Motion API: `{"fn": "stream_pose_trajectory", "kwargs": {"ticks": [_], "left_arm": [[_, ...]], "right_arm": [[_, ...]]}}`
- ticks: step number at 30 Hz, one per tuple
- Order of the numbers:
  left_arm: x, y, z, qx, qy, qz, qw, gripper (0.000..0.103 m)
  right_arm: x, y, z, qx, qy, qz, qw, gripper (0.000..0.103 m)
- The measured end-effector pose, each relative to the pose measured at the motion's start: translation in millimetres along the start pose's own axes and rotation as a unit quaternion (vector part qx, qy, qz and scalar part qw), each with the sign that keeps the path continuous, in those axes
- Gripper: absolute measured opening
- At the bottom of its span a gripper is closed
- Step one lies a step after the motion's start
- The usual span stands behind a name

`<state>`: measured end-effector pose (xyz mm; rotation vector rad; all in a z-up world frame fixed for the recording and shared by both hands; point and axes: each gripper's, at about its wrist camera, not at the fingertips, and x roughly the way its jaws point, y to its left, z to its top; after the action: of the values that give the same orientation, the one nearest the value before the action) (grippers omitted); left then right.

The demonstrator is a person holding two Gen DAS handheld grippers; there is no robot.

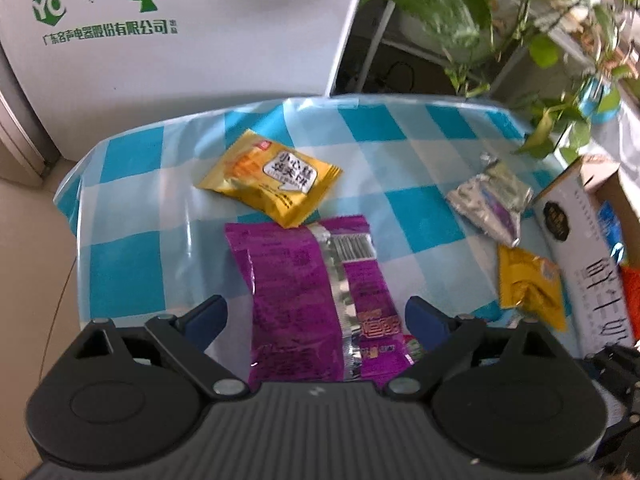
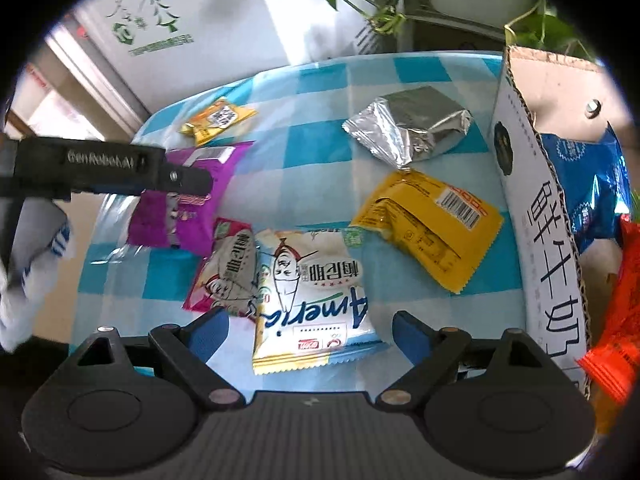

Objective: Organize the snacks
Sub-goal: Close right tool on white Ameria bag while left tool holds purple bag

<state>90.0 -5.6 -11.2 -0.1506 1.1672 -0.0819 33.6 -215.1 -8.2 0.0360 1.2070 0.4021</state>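
My left gripper [image 1: 316, 320] is open, its blue fingers either side of a purple snack packet [image 1: 304, 300] lying on the checked tablecloth. In the right wrist view the left gripper's black body [image 2: 108, 172] hovers over that purple packet [image 2: 184, 208]. My right gripper [image 2: 310, 336] is open above a white "Americ" packet [image 2: 312, 300]. A pink-edged packet [image 2: 226, 268] lies beside it. Yellow packets [image 2: 428, 224] [image 2: 218, 120] and a silver packet [image 2: 408, 128] lie loose. A cardboard box [image 2: 540, 208] at right holds a blue packet [image 2: 588, 184] and an orange one [image 2: 616, 320].
The table with its blue-and-white cloth [image 1: 140, 272] ends at the left and far edges. A white appliance with green print [image 1: 160, 32] stands behind. Plant leaves [image 1: 540, 20] hang over the back right corner. The box also shows in the left wrist view [image 1: 580, 248].
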Motion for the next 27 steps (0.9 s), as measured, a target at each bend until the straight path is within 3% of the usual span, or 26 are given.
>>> {"fn": "stream_pose_trajectory", "kwargs": {"ticks": [3, 8, 16, 22, 25, 27], "left_arm": [[7, 2, -1, -0.006, 0.007, 0.006, 0.9999, 0.096], [14, -6, -5, 0.023, 0.009, 0.018, 0.9995, 0.102], [19, -14, -6, 0.035, 0.011, 0.046, 0.9983, 0.102], [21, -16, -7, 0.043, 0.009, 0.049, 0.9978, 0.103], [18, -14, -9, 0.039, -0.001, 0.052, 0.9979, 0.095], [14, -14, -9, 0.045, -0.011, 0.05, 0.9977, 0.081]], "right_arm": [[4, 3, 2, 0.004, -0.002, -0.01, 1.0, 0.091], [8, 6, 6, 0.009, -0.01, -0.021, 1.0, 0.075], [5, 4, 7, 0.022, -0.019, -0.016, 0.999, 0.057], [1, 5, 4, 0.026, -0.022, -0.014, 0.999, 0.056], [0, 5, 4, 0.028, -0.023, -0.011, 0.999, 0.056], [-1, 5, 4, 0.029, -0.025, -0.01, 0.999, 0.056]]}}
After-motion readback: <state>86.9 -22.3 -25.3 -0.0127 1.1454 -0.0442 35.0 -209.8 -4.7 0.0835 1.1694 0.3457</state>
